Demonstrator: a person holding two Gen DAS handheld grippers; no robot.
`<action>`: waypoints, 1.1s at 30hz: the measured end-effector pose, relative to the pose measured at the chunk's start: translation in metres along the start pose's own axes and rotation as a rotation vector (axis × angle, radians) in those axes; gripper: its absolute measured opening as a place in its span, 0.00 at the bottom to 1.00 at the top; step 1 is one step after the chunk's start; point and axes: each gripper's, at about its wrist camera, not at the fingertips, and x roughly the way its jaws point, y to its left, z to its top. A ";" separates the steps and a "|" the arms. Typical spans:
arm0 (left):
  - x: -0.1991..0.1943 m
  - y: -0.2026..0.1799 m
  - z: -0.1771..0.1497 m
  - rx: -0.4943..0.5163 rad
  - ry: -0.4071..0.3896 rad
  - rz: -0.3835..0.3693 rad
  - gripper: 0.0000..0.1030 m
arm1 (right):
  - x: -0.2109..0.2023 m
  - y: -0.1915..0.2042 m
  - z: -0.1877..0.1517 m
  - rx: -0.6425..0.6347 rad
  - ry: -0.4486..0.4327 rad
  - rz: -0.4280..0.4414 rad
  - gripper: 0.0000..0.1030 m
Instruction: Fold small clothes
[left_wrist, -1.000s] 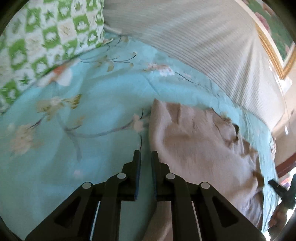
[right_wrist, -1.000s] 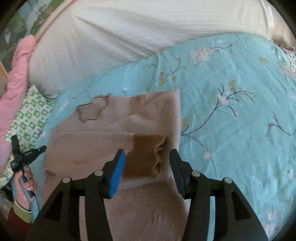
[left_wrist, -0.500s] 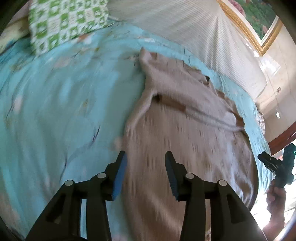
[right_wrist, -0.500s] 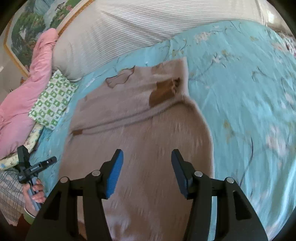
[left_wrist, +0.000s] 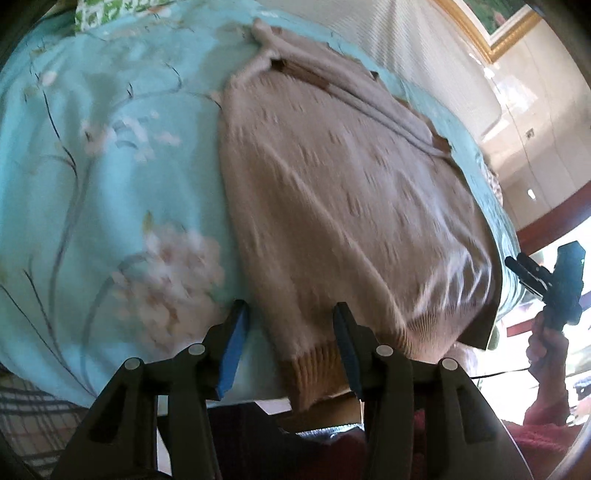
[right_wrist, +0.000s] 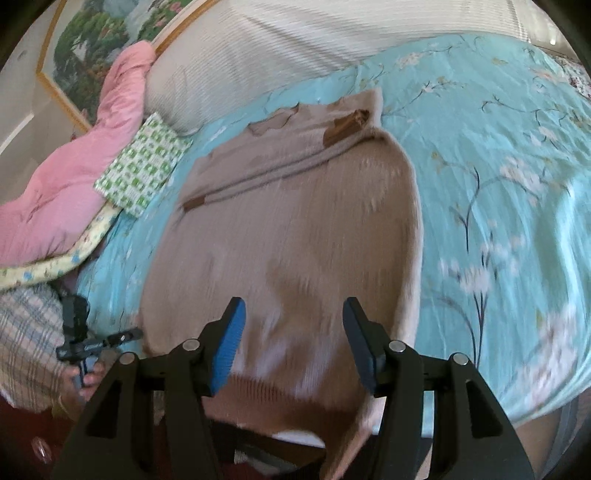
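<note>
A beige knit sweater (left_wrist: 351, 184) lies flat on the turquoise flowered bedsheet (left_wrist: 110, 166), its sleeves folded across the far end with brown cuffs (right_wrist: 345, 127) showing. Its brown ribbed hem (left_wrist: 310, 365) hangs at the near bed edge. My left gripper (left_wrist: 290, 306) hovers over the hem's left corner, its jaws opening; the sweater's edge runs between them, untouched by the pads. Over the sweater (right_wrist: 295, 221), just short of the hem's right part, my right gripper (right_wrist: 293, 301) stands open. Each view shows the other gripper held in a hand at its side.
A green-and-white patterned pillow (right_wrist: 144, 166) and a pink quilt (right_wrist: 74, 166) lie at the far left of the bed. A striped pale headboard cushion (right_wrist: 277, 48) and a framed painting (right_wrist: 103, 48) stand behind. Plaid cloth (right_wrist: 26, 332) lies at the near left.
Both grippers have drawn back from the folded sleeves at the far end to the near hem. The left jaws have gone from nearly shut to open.
</note>
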 end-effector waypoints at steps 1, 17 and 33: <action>0.002 -0.003 -0.002 0.005 -0.002 -0.007 0.47 | -0.003 0.000 -0.005 -0.009 0.008 0.002 0.54; 0.003 0.010 -0.007 -0.036 0.015 -0.106 0.13 | -0.012 -0.046 -0.059 0.096 0.114 0.047 0.56; -0.015 0.000 -0.014 0.050 -0.037 -0.138 0.04 | 0.010 -0.071 -0.080 0.207 0.158 0.192 0.07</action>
